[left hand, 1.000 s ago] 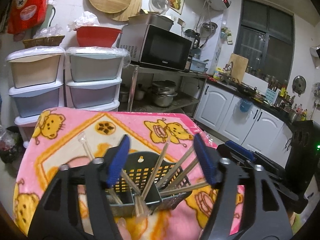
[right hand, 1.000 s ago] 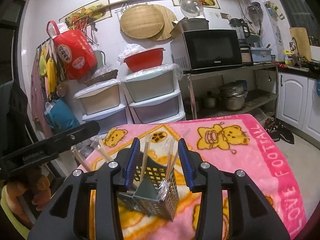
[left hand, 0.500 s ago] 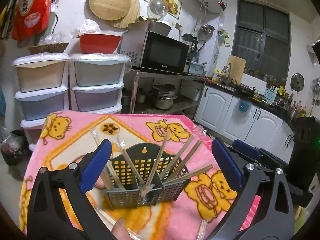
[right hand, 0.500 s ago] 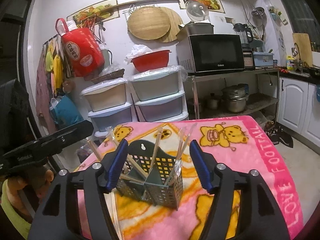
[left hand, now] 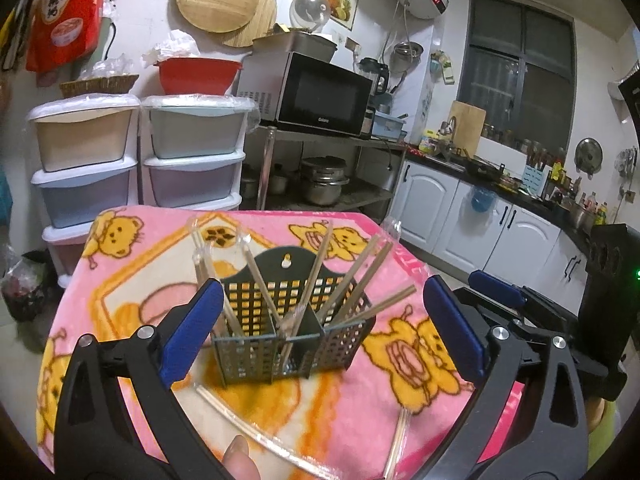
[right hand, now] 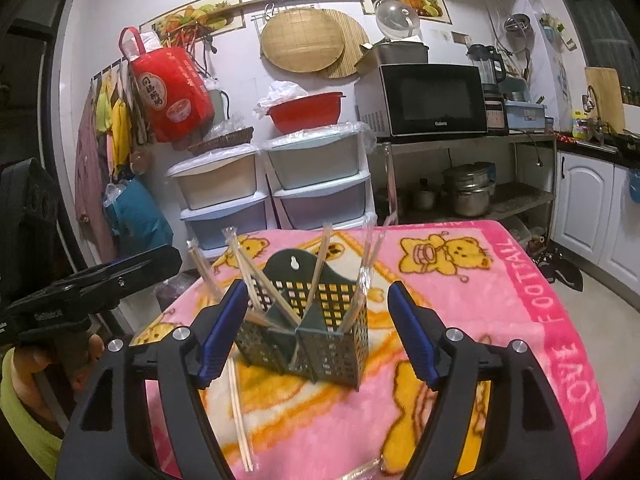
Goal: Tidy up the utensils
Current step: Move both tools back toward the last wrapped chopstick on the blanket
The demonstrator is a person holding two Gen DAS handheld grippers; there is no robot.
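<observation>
Caddy [left hand: 288, 340], frame centre, on blanket [left hand: 400, 436]; chopsticks [left hand: 310, 276] standing in it.
Left gripper [left hand: 320, 332]: wide, empty.
Right gripper [right hand: 316, 332]: jaws opening, pressing nothing.
Loose chopsticks [right hand: 238, 408], lower left: likely next pickup, needing a low narrow pinch.
Writing: microwave [right hand: 434, 98] "Galanz", probably; blanket "LOVE FOOTBALL".

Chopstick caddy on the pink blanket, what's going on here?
A person holds a claw in each hand, sorting wrapped chopsticks into the perforated caddy on the pink blanket. Several pairs already stand in its compartments. The left claw is wide open and empty; the right claw is opening, the caddy in view between its fingers but not gripped. At least two wrapped pairs lie loose on the blanket in front of the caddy.
</observation>
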